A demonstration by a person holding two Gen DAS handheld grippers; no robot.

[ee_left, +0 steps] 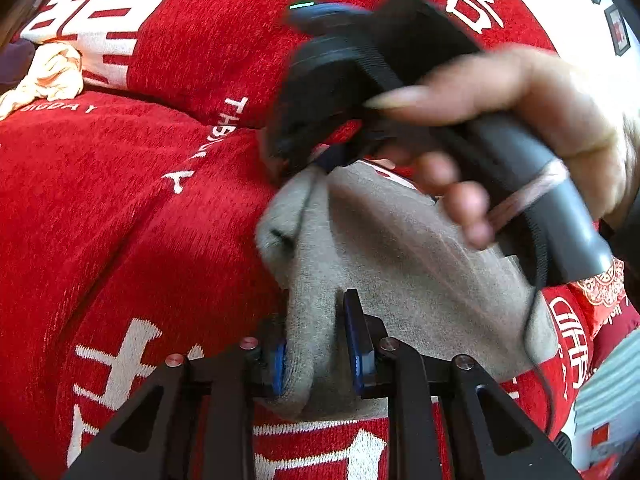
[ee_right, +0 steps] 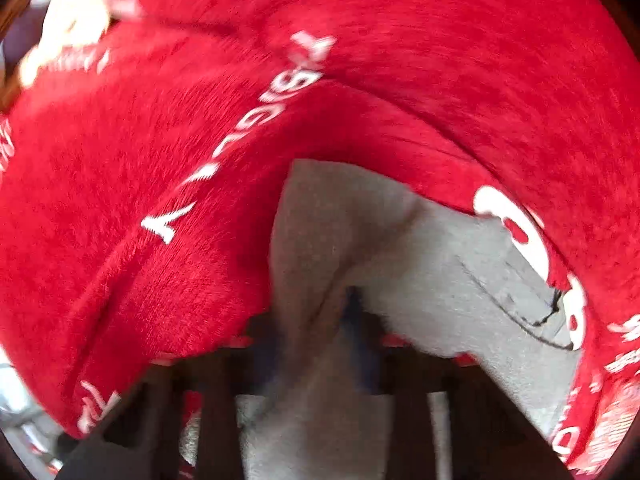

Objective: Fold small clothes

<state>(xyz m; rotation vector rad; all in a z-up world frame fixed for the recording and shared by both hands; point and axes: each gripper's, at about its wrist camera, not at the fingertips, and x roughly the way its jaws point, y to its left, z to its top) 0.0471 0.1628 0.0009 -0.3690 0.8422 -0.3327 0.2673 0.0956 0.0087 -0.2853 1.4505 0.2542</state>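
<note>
A small grey garment (ee_left: 400, 248) lies bunched on a red cloth with white lettering (ee_left: 140, 200). My left gripper (ee_left: 318, 356) is shut on a fold of the grey garment between its blue pads. In the left wrist view my right gripper (ee_left: 304, 160), held by a hand (ee_left: 540, 92), pinches the garment's far end. In the blurred right wrist view the right gripper (ee_right: 316, 332) is shut on the grey garment (ee_right: 420, 264), which drapes over its fingers.
A crumpled cream cloth (ee_left: 44, 76) lies at the far left on the red cloth. A white surface with red and black squares (ee_left: 616, 28) shows at the upper right. The red cloth (ee_right: 160, 160) fills most of the right wrist view.
</note>
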